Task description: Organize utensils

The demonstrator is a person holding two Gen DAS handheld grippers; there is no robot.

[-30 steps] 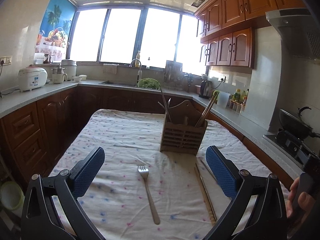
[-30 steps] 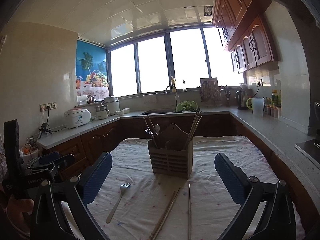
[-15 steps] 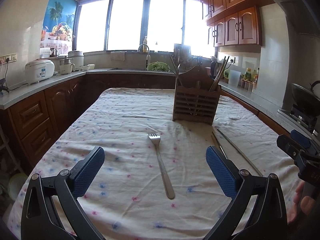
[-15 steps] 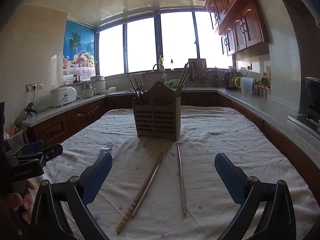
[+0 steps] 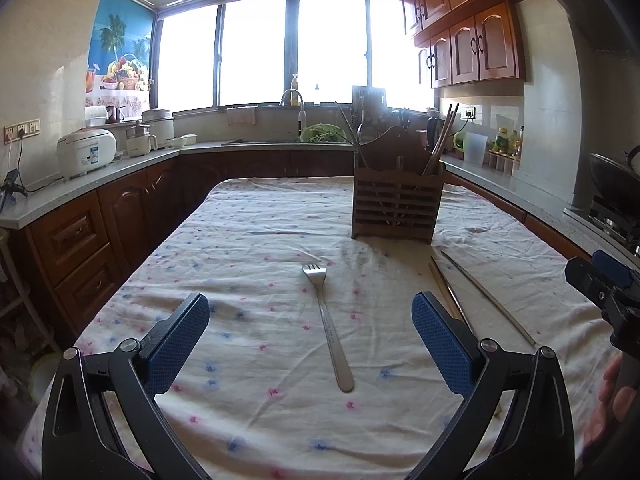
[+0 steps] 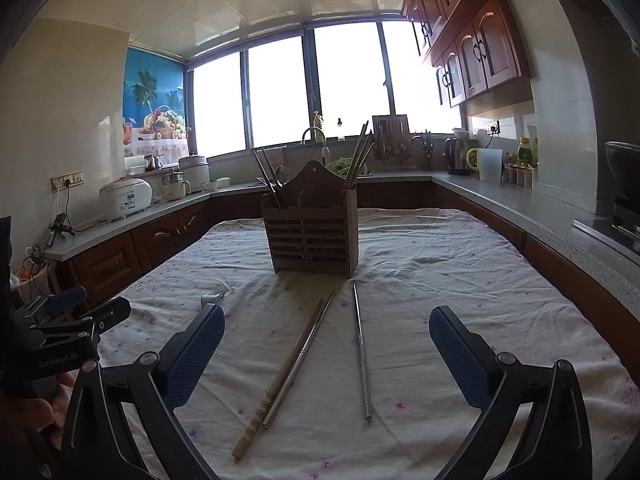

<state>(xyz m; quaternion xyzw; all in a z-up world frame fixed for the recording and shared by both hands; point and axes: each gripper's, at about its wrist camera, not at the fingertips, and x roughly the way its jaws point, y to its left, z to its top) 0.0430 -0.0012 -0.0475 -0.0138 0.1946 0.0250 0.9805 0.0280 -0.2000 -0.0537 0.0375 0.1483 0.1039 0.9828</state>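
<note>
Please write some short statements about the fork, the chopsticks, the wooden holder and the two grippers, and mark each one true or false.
1. The fork lies flat on the tablecloth, tines toward the wooden holder. True.
2. The left gripper is shut on the fork. False: its jaws stand wide open, holding nothing.
3. Three loose chopsticks lie on the cloth before the right gripper. True: one wooden and two metal.
4. The wooden holder is empty. False: utensils already stand in it.
5. The right gripper holds a metal chopstick. False: it is open, and the chopsticks rest on the cloth.
</note>
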